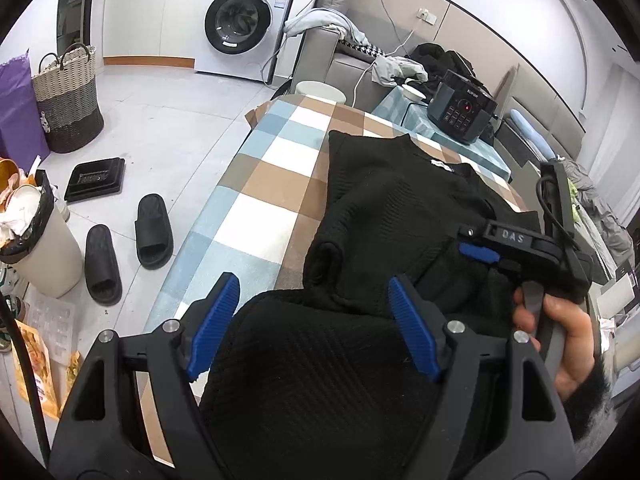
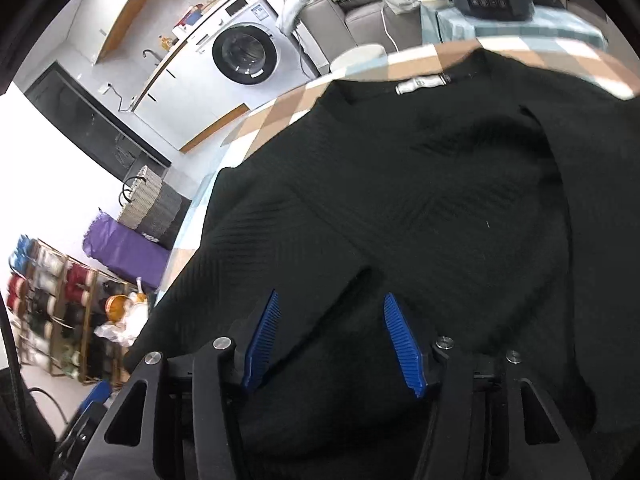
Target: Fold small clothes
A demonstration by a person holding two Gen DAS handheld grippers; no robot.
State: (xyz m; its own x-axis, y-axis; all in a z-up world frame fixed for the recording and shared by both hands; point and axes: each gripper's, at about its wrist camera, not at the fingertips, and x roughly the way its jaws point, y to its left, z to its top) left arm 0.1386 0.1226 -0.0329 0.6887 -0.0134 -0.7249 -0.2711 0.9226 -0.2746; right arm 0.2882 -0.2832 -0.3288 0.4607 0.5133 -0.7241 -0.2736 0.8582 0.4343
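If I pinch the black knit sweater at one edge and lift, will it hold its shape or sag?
It will probably sag: the black knit sweater already lies in soft folds and humps on the checked cloth. The ribbed knit looks thick, so it is likely fairly heavy for its size. The textured surface should grip the ridged blue pads rather than slip.

Legible text: "SUPOR" stood in white on the top face of the dark cooker (image 1: 463, 109) at the far end of the worktop; "DAS" was raised on the black body of the right gripper (image 1: 480, 249). The sweater's neck label (image 2: 420, 85) and the washing machine's stickers (image 1: 282, 0) were unreadable.
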